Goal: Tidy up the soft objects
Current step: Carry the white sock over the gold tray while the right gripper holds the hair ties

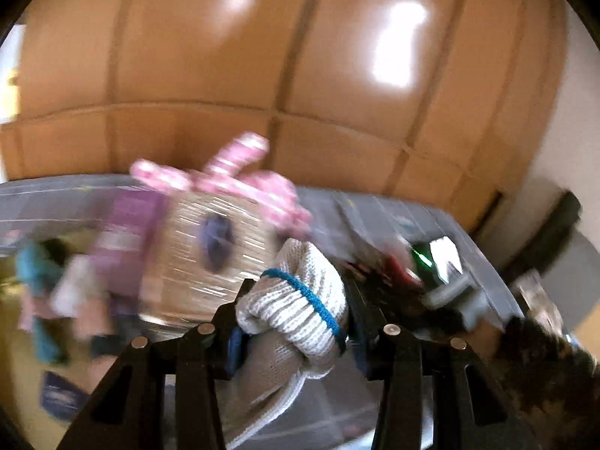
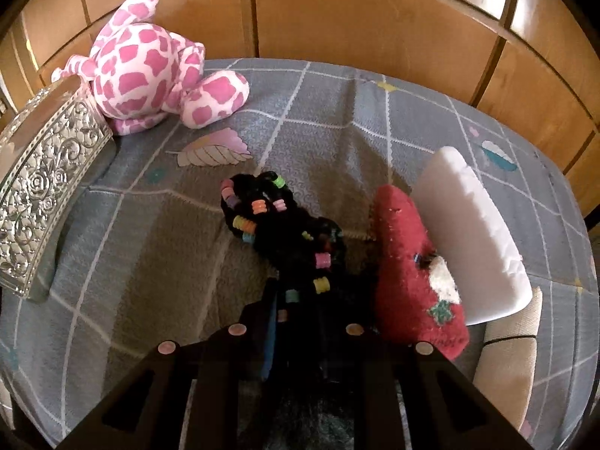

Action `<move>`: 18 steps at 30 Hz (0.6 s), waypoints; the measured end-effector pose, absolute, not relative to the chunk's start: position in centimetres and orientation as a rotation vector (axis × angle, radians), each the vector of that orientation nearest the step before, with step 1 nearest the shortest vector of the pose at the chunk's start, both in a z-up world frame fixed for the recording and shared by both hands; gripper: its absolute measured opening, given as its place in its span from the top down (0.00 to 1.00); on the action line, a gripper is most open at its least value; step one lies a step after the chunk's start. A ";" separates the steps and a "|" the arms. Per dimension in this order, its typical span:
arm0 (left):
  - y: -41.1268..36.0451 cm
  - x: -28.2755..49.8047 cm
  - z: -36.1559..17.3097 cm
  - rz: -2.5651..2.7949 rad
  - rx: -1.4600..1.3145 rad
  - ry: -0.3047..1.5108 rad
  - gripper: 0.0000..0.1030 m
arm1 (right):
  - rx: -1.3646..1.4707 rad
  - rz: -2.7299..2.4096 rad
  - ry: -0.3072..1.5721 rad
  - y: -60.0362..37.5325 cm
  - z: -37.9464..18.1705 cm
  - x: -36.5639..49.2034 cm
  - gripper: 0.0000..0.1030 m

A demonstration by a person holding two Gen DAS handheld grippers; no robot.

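Left gripper [image 1: 292, 322] and right gripper [image 2: 300, 318]: matte black angular finger arms with triangular cut-outs, round silver fastener heads on each arm, blue pads lining the inner jaws.

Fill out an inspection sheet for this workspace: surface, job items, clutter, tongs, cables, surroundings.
Surface: grey patterned bedspread, creased, with grid lines and leaf prints.
Job's things: white knit glove with a blue band; black beaded knit piece; red sock beside it; pink-and-white plush giraffe at the far left.
Clutter: embossed silver box at the left edge; white foam block behind the sock.
Tongs: left tongs shut on the glove; right tongs shut on the black knit piece.
Cables: nothing seen.
Surroundings: wooden panelled wall behind the bed.
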State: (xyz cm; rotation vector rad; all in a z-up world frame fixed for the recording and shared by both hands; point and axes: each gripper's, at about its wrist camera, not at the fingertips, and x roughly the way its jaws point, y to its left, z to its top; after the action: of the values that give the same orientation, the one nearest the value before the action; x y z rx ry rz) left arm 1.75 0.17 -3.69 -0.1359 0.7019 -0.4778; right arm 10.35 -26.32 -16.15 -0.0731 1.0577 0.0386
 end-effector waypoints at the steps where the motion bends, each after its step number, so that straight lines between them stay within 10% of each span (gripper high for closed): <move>1: 1.4 1.9 -3.3 -0.448 -0.145 0.689 0.56 | -0.075 0.038 1.057 -26.3 -16.1 10.3 0.84; 18: 31.7 6.5 -8.9 0.229 -0.534 0.812 0.56 | -0.089 0.032 1.051 -26.1 -16.3 10.4 0.84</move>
State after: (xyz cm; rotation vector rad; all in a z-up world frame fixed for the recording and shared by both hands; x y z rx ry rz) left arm 6.54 31.75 -8.91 -0.5344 0.8125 0.2288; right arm 10.35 -26.10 -16.25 -0.0886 1.0505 0.0315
